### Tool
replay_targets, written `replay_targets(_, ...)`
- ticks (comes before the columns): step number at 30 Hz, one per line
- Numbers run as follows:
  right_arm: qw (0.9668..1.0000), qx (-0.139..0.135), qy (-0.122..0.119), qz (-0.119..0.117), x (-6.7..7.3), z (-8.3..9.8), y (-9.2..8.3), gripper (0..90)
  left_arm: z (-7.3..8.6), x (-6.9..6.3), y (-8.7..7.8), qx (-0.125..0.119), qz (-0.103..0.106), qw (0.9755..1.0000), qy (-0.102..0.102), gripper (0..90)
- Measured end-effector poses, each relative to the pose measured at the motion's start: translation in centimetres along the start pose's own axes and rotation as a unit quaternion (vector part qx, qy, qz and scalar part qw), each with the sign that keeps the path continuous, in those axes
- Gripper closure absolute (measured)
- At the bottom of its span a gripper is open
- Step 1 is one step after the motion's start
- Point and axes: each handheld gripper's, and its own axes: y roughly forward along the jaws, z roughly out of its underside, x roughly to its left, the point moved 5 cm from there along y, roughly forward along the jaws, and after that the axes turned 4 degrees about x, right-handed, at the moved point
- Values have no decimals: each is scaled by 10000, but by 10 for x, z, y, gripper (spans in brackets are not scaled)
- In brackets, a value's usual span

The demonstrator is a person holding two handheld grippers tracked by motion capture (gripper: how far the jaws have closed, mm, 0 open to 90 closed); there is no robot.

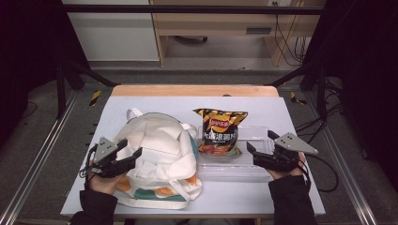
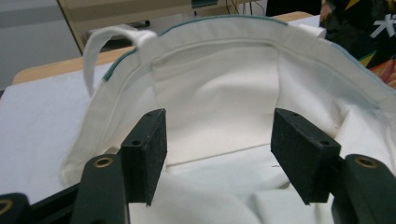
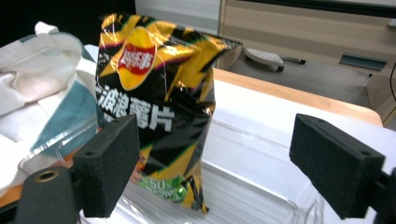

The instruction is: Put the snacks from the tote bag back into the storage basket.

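Observation:
A white tote bag [image 1: 159, 150] with teal and orange patches lies crumpled on the left half of the table. My left gripper [image 1: 131, 147] hovers at its left side, open, with its jaws pointing into the bag's open mouth [image 2: 219, 84]. In the left gripper view, the left gripper [image 2: 219, 121] has nothing between its pads. A black and gold chip bag [image 1: 219, 131] leans in a clear plastic tray [image 1: 253, 131] right of the tote. My right gripper [image 1: 260, 140] stands open at the tray's right end. In the right gripper view, the right gripper [image 3: 215, 130] faces the chip bag [image 3: 154, 93], apart from it.
A white mat [image 1: 141, 101] covers the table, and a wooden strip [image 1: 195, 90] runs along its far edge. The tote's strap [image 2: 93, 51] loops up at the bag's far left. Bare mat lies beyond the tray [image 3: 261, 154] and along the front edge.

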Motion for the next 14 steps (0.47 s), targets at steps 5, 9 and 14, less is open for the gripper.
replay_targets(5,10000,59,8,46,-7,11,-6,133,13,13,-6,37,-158,9998,-92,351)
replay_targets(9,9999,118,42,98,-13,21,-10,117,22,21,-10,110,-243,9996,-129,349)
replay_targets(14,9996,231,75,143,-18,31,-10,97,34,31,-16,164,-341,9992,-160,348)
